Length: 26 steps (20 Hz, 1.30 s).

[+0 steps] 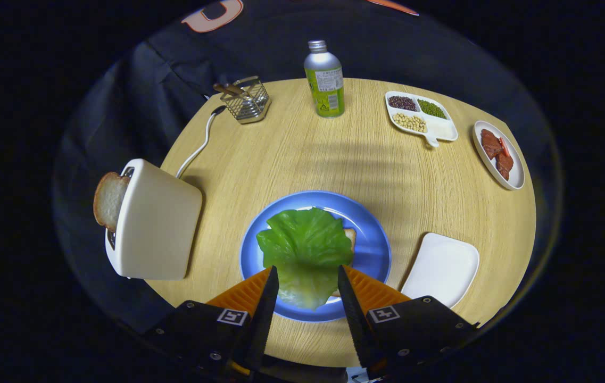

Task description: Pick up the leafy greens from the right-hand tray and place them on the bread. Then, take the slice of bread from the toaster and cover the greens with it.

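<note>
With the leafy greens lying on the bread between the open, empty gripper fingers, the toaster slice looked light, crumbly, best pinched across its exposed faces.

No wording can be read. The bottle on the worktop carries a printed label too small to make out, and each finger of the open claw bears a square coded marker.
</note>
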Each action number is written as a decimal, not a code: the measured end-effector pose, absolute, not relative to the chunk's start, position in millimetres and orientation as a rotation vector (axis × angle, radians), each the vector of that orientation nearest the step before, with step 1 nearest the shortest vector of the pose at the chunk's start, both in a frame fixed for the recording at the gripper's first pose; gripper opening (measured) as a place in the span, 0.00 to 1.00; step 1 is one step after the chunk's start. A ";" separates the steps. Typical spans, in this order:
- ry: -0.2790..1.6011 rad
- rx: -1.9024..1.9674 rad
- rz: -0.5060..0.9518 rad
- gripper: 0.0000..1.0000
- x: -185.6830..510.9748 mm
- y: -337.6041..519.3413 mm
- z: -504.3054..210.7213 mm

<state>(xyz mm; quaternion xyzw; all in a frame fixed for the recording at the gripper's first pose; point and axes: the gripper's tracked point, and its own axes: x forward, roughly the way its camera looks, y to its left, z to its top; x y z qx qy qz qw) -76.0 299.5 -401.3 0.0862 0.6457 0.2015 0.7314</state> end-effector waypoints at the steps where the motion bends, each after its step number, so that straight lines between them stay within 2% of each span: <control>1: 1.409 0.191 0.442 0.72 -72.4 301.1 -391.1; 7: 1.367 0.188 0.464 0.83 -54.8 329.9 -332.8; 18: 1.375 0.210 0.669 0.86 -51.9 444.8 -253.2; 26: 1.420 0.195 0.753 0.90 -57.0 509.6 -243.1</control>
